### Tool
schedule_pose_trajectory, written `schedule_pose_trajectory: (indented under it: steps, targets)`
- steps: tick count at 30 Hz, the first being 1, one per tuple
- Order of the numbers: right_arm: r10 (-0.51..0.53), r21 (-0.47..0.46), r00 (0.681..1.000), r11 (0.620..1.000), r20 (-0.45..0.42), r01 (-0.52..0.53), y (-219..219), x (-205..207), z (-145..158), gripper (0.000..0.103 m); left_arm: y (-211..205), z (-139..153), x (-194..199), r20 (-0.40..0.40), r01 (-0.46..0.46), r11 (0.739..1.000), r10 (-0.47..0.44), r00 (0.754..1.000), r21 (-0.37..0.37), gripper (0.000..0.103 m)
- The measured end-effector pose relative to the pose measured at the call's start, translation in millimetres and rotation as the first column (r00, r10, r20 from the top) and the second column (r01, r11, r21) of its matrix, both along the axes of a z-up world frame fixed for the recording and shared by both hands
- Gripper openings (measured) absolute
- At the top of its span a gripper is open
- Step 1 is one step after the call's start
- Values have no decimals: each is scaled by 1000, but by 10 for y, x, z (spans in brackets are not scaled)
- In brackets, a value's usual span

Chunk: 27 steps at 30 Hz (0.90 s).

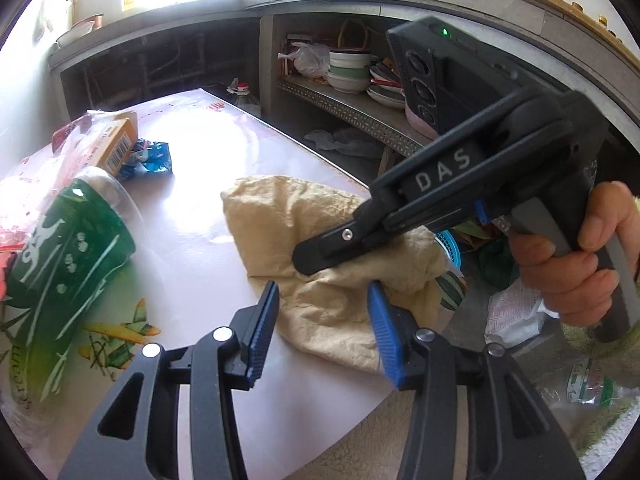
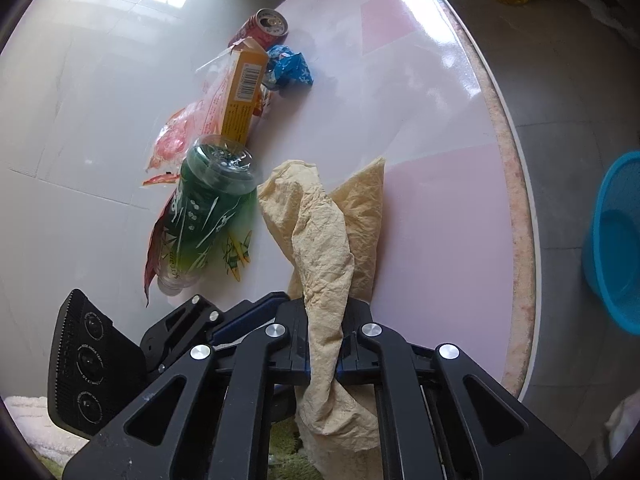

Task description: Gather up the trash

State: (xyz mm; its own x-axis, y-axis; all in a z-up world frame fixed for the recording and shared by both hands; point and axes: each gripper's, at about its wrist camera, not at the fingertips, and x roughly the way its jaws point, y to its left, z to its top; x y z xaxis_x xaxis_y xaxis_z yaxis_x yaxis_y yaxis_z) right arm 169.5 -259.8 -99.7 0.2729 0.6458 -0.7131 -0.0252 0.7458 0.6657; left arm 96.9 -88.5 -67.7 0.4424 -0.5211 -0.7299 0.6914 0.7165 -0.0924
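A crumpled tan paper sheet (image 1: 320, 220) lies on the round pink-white table (image 1: 208, 136), hanging over its near edge. My right gripper (image 2: 324, 356) is shut on a twisted fold of the tan paper (image 2: 320, 232); in the left wrist view the right gripper (image 1: 310, 260) comes in from the right, held by a hand (image 1: 580, 268). My left gripper (image 1: 322, 320) stands open just in front of the paper, its blue pads (image 1: 264, 328) not pressing on it. A green plastic bottle (image 2: 212, 208) lies on its side left of the paper.
Further trash lies behind the bottle: an orange box (image 2: 242, 96), a blue wrapper (image 2: 290, 66), a red can (image 2: 266, 26) and red plastic wrappers (image 2: 176, 140). A blue basin (image 2: 616, 240) stands on the floor to the right. Shelves with bowls (image 1: 348, 72) are beyond the table.
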Motion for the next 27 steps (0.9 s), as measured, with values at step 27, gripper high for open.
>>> schedule_pose_trajectory:
  steps: [27]
  targets:
    - [-85,-7,996,996,32,85,-76,-102,6,5,2238,813,1160,-233,-705,689,667,708,-168,62]
